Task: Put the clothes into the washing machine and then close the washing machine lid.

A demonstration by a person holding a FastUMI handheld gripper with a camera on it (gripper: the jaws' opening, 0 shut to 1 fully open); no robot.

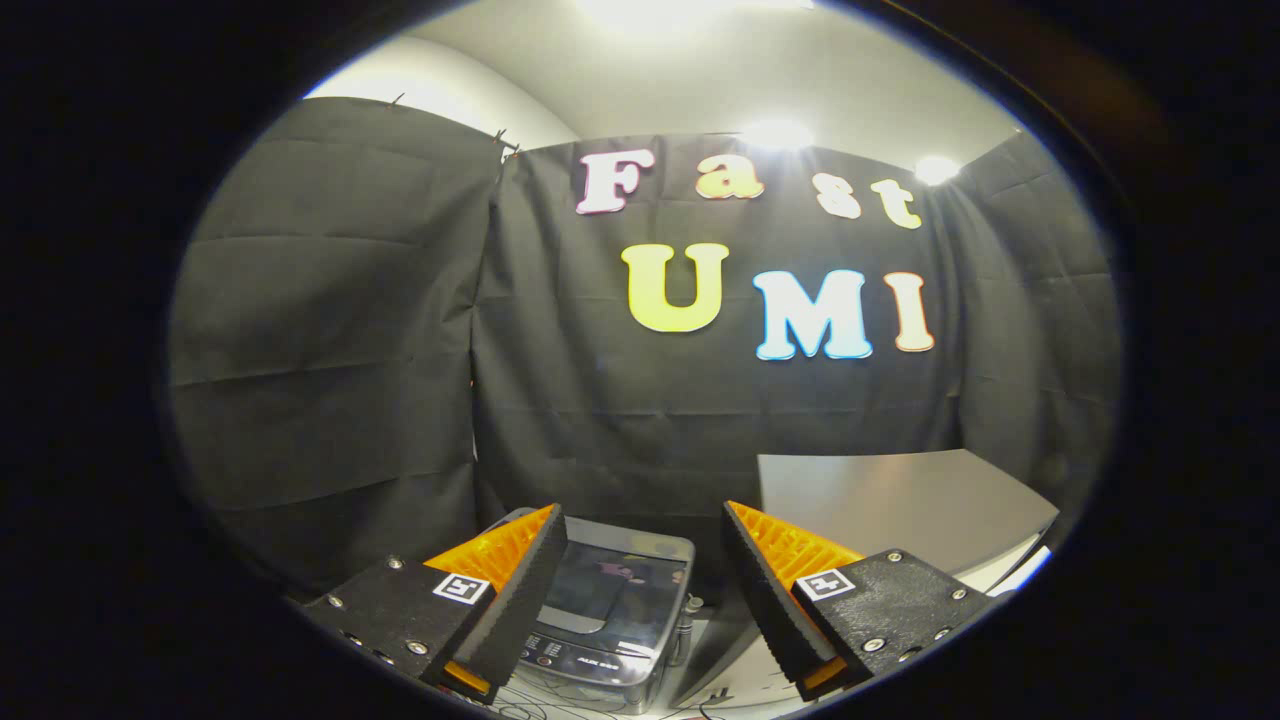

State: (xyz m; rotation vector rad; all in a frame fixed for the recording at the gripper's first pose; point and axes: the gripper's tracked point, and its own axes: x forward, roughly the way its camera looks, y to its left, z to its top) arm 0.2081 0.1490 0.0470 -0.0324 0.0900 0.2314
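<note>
My gripper point(645, 525) is open, its two fingers spread wide with nothing between them. Below and just beyond the fingertips stands a small grey washing machine point(610, 610) on the floor. Its dark glass lid point(615, 592) lies flat and looks closed, with a control strip along the near edge. The machine's left side is hidden behind my left finger point(520, 590). I see no clothes in this view.
A light grey table top point(900, 500) stands to the right of the machine, reaching behind my right finger. Black cloth walls close the booth at the back and left. Cables point(560, 705) lie on the pale floor in front of the machine.
</note>
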